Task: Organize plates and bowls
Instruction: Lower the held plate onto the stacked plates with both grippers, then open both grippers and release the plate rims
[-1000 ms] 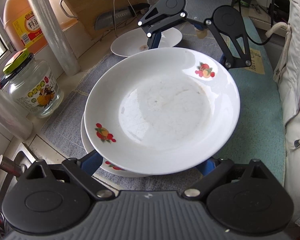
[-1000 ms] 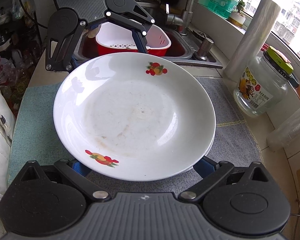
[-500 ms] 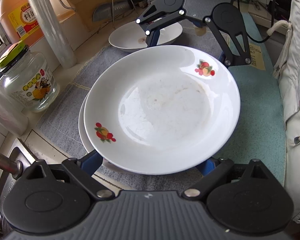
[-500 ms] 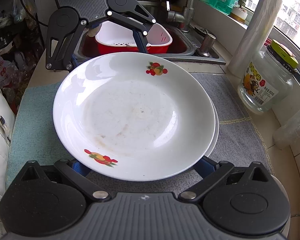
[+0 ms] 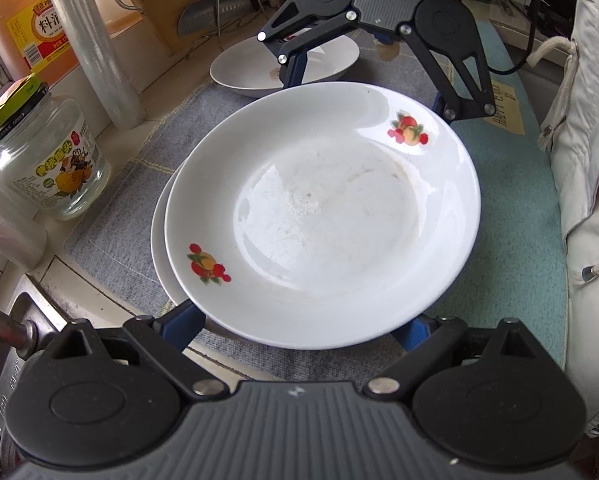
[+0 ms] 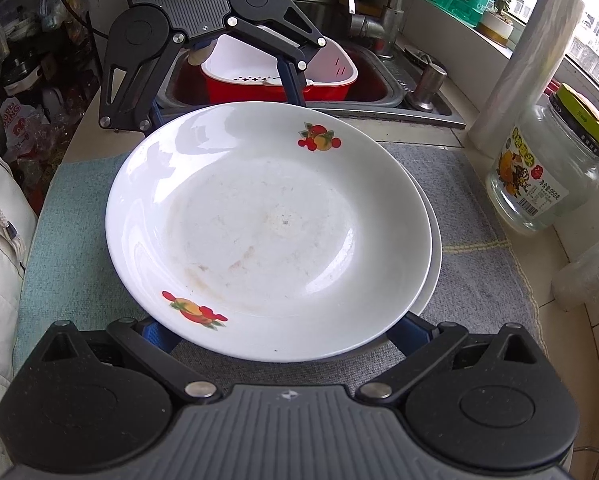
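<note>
Both wide-spread tools have carried the white fruit-printed plate (image 5: 323, 216) sideways, overhanging an identical plate (image 5: 161, 240) on the desk.
Left tool (image 5: 299, 326) and right tool (image 6: 283, 330) cradle its rim; only the left view shows a third white dish (image 5: 243, 64), only the right a red basin (image 6: 279, 88).

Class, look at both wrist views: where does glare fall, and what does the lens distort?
Left wrist view: window glare whitens the top plate in its centre, and the fisheye bends the plastic-wrap roll. Right wrist view: the window is overexposed, soft highlights lie on the plate's right slope, and the glass jar leans at the edge.
</note>
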`<action>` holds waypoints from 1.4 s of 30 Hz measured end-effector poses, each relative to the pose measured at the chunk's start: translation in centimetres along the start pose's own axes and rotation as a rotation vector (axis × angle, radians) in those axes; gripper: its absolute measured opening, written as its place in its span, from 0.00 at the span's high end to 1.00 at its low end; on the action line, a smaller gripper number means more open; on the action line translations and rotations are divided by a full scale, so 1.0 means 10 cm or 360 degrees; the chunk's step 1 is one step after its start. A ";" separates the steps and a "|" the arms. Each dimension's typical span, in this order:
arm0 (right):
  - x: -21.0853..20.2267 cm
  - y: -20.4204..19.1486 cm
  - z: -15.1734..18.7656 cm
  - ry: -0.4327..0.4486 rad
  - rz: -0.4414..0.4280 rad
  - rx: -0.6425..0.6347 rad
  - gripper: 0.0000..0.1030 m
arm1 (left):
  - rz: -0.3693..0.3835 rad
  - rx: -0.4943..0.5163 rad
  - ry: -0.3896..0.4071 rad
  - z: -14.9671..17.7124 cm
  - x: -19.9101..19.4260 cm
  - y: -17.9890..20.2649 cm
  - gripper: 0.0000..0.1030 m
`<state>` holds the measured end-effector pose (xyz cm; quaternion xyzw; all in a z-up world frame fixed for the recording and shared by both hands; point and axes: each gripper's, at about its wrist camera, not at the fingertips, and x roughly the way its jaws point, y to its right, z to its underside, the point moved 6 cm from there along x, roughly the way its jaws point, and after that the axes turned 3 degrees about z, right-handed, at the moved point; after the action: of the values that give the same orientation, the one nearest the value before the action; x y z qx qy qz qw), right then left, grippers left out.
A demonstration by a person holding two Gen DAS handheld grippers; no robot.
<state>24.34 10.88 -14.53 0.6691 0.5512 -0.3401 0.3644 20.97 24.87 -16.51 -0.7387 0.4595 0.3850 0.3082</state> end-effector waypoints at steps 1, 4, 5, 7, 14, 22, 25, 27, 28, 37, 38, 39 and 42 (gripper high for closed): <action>0.00 0.00 0.00 -0.0004 -0.0002 -0.0002 0.00 | -0.0002 0.0002 -0.0003 0.00 0.00 0.00 0.07; 0.01 0.00 -0.01 -0.0023 -0.0002 -0.0009 0.00 | -0.0002 0.0013 -0.0012 0.00 0.01 0.01 0.07; 0.01 0.00 -0.01 -0.0030 -0.0003 -0.0013 0.00 | -0.0001 0.0015 -0.0014 0.00 0.01 0.01 0.07; 0.01 0.00 -0.01 -0.0038 -0.0007 -0.0017 0.00 | 0.0003 0.0015 -0.0017 0.00 0.01 0.00 0.07; -0.01 0.01 0.00 -0.0057 -0.0009 -0.0045 0.00 | 0.0003 0.0019 -0.0021 0.01 0.00 0.00 0.06; 0.01 -0.06 0.00 -0.0053 0.0043 -0.0154 0.00 | -0.0012 0.0006 -0.0028 0.01 0.01 0.00 0.06; 0.00 -0.07 -0.02 -0.0052 0.0041 -0.0183 0.00 | -0.0013 0.0000 -0.0026 0.01 0.00 -0.01 0.06; 0.00 -0.07 -0.02 -0.0050 0.0041 -0.0183 0.00 | -0.0014 0.0000 -0.0029 0.01 0.00 -0.01 0.06; 0.00 -0.06 -0.02 -0.0051 0.0043 -0.0181 0.00 | -0.0018 0.0002 -0.0031 0.01 0.01 -0.01 0.06; -0.01 -0.08 -0.02 -0.0043 0.0042 -0.0164 0.00 | -0.0035 0.0000 -0.0026 0.03 0.00 -0.03 0.05; -0.01 -0.08 -0.02 -0.0041 0.0039 -0.0160 0.00 | -0.0036 -0.0001 -0.0024 0.03 0.00 -0.03 0.05; -0.01 -0.07 -0.02 -0.0042 0.0040 -0.0153 0.00 | -0.0038 -0.0002 -0.0024 0.03 0.00 -0.03 0.05; 0.00 -0.09 -0.01 -0.0045 0.0027 -0.0147 0.00 | -0.0069 0.0002 -0.0026 0.03 0.00 -0.04 0.03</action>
<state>23.41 11.11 -14.54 0.6514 0.5555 -0.3204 0.4055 21.26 25.27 -16.64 -0.7450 0.4412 0.3840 0.3207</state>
